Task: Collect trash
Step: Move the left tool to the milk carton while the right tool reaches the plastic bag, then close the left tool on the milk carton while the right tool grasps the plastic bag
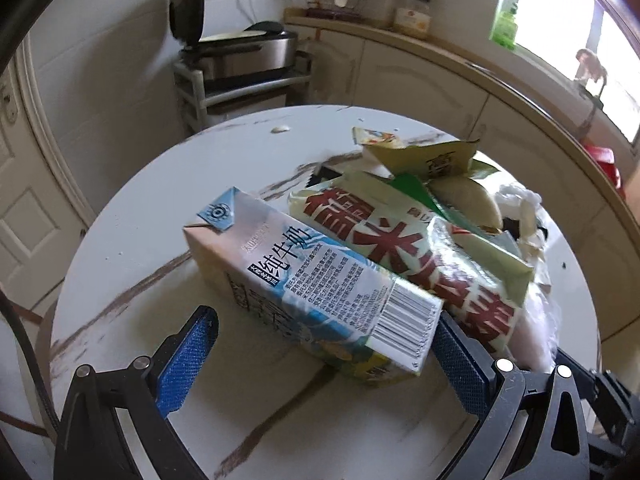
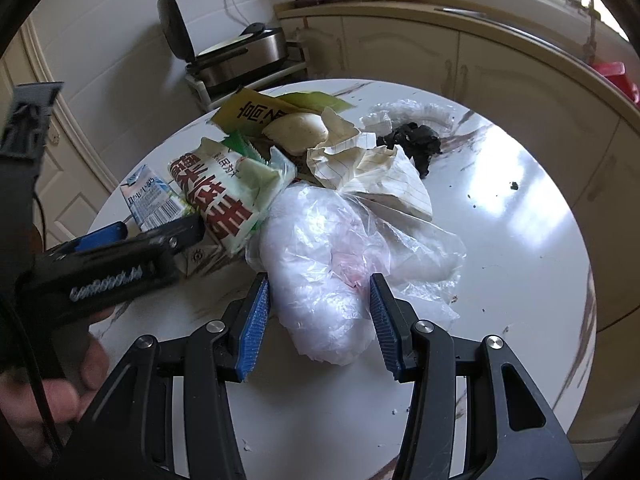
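On the round, glossy marble-veined table (image 2: 520, 208): a heap of trash.
The left gripper (image 1: 320, 344) stands apart around the foot of a boxy milk carton (image 1: 312, 280), its ribbed blue pads not pressing. The right gripper (image 2: 318, 312) straddles a crinkled clear plastic bag (image 2: 320, 264), pads at its sides; grip unclear. Beside them lie a glossy rice-flour packet (image 2: 228, 200) and crumpled lined paper (image 2: 360, 160).
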`<state>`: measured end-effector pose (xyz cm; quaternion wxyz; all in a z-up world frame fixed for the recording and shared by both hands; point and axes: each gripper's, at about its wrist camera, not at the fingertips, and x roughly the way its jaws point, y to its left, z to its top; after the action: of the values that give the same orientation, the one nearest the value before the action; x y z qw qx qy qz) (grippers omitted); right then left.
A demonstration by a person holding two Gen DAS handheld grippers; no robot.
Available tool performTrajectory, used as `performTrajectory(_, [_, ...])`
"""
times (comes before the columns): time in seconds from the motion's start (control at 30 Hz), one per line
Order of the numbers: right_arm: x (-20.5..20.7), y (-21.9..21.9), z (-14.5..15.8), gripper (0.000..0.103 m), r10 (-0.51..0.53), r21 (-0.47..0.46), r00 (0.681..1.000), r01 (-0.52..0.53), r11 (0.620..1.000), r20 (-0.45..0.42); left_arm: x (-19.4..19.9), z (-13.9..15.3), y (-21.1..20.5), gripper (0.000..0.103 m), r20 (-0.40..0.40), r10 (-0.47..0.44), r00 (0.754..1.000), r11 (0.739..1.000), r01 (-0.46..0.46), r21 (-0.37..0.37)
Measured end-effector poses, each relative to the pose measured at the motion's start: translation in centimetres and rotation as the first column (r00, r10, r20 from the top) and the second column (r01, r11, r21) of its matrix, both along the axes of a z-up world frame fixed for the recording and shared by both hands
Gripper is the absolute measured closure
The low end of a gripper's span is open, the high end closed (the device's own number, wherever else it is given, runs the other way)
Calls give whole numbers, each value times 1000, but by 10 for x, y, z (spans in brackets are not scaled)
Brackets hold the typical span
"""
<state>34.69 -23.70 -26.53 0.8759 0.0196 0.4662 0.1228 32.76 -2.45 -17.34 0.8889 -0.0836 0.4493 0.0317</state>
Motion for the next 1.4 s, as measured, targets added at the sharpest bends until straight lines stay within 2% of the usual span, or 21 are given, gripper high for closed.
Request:
performTrajectory(0.27, [-5, -5, 0, 57, 13, 10, 1000, -13, 1000, 0, -2, -4, 22, 1, -1, 18, 1000, 999, -18, 28])
performTrajectory(0.57, [-4, -1, 0, 57, 18, 8, 1000, -18, 1000, 1, -5, 8, 31, 1, 2, 65, 998, 998, -65, 22])
performTrajectory(0.67, [-2, 0, -1, 56, 18, 4, 1000, -18, 1000, 1, 2, 9, 28, 1, -44, 117, 992, 993, -117, 2])
performTrajectory(0.8, [-2, -1, -1, 56, 19, 2, 1000, -19, 1000, 0, 10, 12, 38, 1, -71, 218, 973, 971, -223, -88])
performTrajectory(0.93, [-1, -1, -1, 56, 23, -2, 1000, -23, 1000, -2, 23, 4, 46, 1, -106, 297, 949, 948, -307, -86])
performTrajectory(1.03, [-1, -1, -2, 56, 25, 0, 1000, -25, 1000, -3, 31, -2, 46, 6, -115, 304, 946, 950, -310, -39])
performTrajectory(1.1, [0, -1, -2, 56, 26, 1, 1000, -26, 1000, -3, 29, -1, 45, 26, -90, 283, 955, 958, -286, -25])
performTrajectory(1.2, [0, -3, -2, 56, 27, 5, 1000, -27, 1000, -4, 23, -1, 52, 42, -68, 243, 968, 967, -247, -57])
performTrajectory(1.4, [-1, -1, -2, 56, 29, 6, 1000, -29, 1000, -5, 7, -3, 76, 55, -43, 165, 985, 982, -169, -88])
